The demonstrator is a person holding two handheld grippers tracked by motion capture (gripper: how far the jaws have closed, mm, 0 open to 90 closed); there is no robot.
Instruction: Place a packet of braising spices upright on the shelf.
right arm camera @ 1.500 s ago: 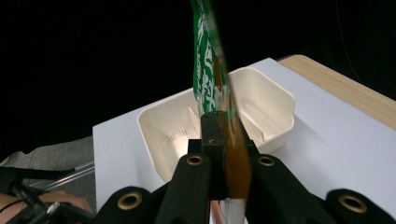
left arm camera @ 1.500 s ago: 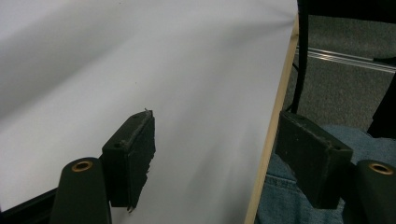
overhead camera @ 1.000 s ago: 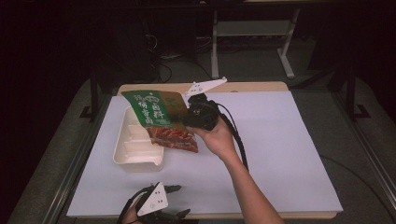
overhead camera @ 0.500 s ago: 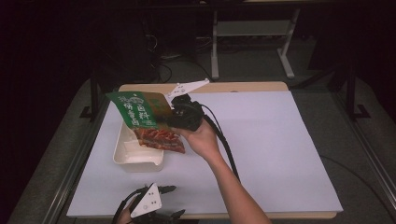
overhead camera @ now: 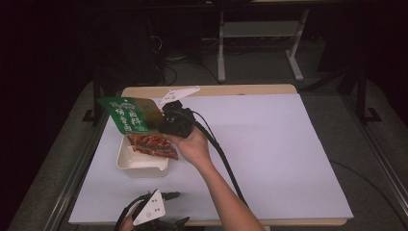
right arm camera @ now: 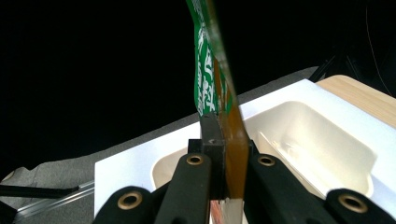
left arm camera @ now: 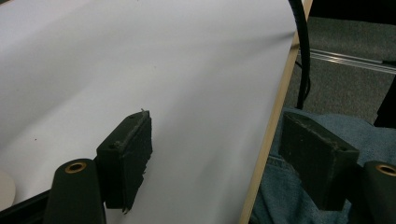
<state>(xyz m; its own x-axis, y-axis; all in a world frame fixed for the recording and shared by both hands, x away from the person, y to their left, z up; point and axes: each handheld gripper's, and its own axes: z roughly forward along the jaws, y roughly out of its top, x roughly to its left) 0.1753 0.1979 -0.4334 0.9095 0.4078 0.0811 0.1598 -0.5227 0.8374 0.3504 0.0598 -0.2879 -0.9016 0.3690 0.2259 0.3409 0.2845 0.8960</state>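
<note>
High view: right gripper [overhead camera: 161,117], clamped on the snack packet [overhead camera: 137,122], has moved left w/ it. Packet now hangs over the white tray [overhead camera: 142,163], so lowering in seems next. Left gripper [left arm camera: 212,154] has jaws apart, idle.

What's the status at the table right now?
Right tongs shut on snack packet, held above white tray. Left tongs open, idle near table edge. Nothing in the way.

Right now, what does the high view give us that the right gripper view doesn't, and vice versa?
High view: the person's hand around the right gripper, the packet's printed face with its red lower part over the tray, the left gripper near the table's front edge, and the white sheet.

Right gripper view: both jaws clamped shut on the packet's edge, seen edge-on, and the tray's hollow interior below.

Both: packet gripped above the tray.
</note>
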